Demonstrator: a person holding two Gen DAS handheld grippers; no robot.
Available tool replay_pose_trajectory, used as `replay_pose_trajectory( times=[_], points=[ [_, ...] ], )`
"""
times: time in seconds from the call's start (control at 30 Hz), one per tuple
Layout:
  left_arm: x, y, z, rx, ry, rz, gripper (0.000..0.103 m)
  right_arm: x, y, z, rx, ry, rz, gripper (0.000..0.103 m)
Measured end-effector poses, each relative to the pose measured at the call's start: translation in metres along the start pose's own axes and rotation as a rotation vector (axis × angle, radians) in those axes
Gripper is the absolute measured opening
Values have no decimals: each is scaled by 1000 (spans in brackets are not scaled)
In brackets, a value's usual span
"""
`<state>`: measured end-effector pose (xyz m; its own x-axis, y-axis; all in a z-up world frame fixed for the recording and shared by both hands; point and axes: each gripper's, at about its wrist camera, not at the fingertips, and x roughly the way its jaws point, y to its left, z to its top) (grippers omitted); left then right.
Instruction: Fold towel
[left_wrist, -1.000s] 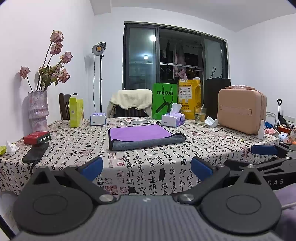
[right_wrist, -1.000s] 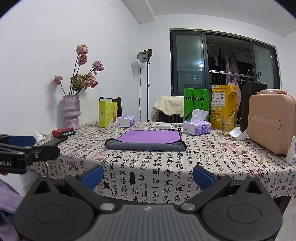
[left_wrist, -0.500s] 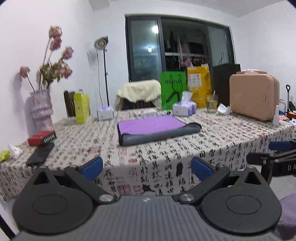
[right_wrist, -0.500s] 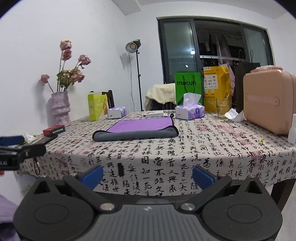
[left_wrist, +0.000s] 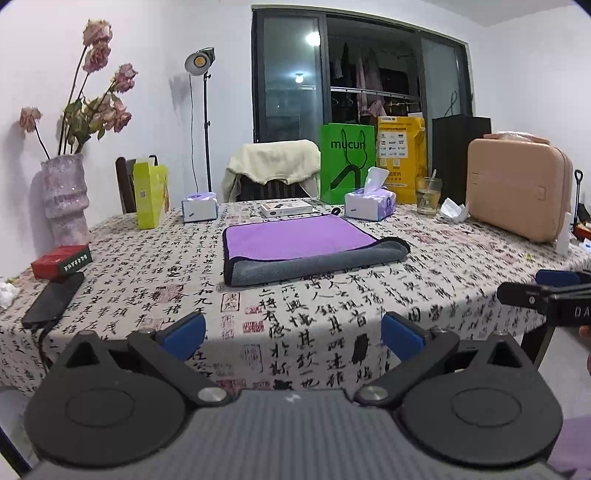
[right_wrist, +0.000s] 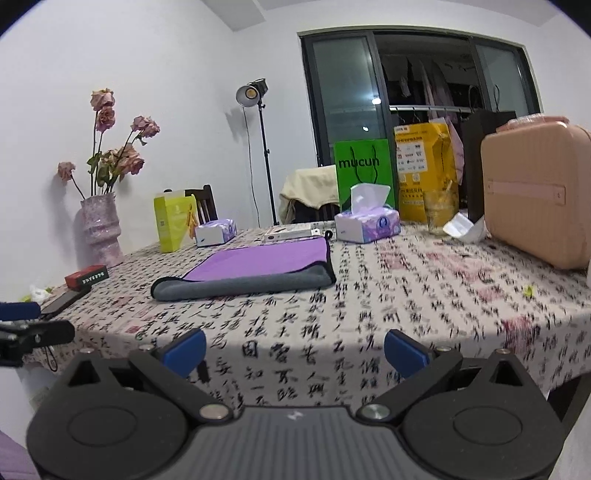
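Note:
A purple towel with a grey underside (left_wrist: 299, 245) lies folded on the table (left_wrist: 332, 314), its grey fold facing me; it also shows in the right wrist view (right_wrist: 255, 264). My left gripper (left_wrist: 293, 336) is open and empty, held in front of the table's near edge, well short of the towel. My right gripper (right_wrist: 295, 349) is open and empty, also before the near edge, to the right of the left one. Each gripper shows at the side of the other's view: the right gripper (left_wrist: 546, 291), the left gripper (right_wrist: 26, 325).
On the patterned tablecloth stand a vase of dried roses (left_wrist: 64, 195), a red box (left_wrist: 61, 260), a phone (left_wrist: 53, 297), a yellow bag (left_wrist: 151, 195), tissue boxes (left_wrist: 369, 201), a green bag (left_wrist: 347, 162), a glass (left_wrist: 428, 195) and a pink case (left_wrist: 517, 188).
Both grippers have risen and moved closer to the table, so I see the towel from higher up. The towel has not moved. Both stay open.

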<state>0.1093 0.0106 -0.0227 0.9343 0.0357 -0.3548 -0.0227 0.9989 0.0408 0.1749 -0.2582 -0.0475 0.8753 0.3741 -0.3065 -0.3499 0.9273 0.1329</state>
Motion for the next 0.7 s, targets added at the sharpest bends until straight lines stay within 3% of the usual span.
replay_pose_trajectory(
  times=[0.27,0.53,0.7],
  points=[
    [34,19,18,-65,-29,76,103,35,-8,18,-60,-4,23,102],
    [77,33,29,-89,13,48,103,77,-17,32,-133,-32,32,102],
    [107,42,33,-79,27,79,103,109,-24,44,-152,-22,26,101]
  ],
)
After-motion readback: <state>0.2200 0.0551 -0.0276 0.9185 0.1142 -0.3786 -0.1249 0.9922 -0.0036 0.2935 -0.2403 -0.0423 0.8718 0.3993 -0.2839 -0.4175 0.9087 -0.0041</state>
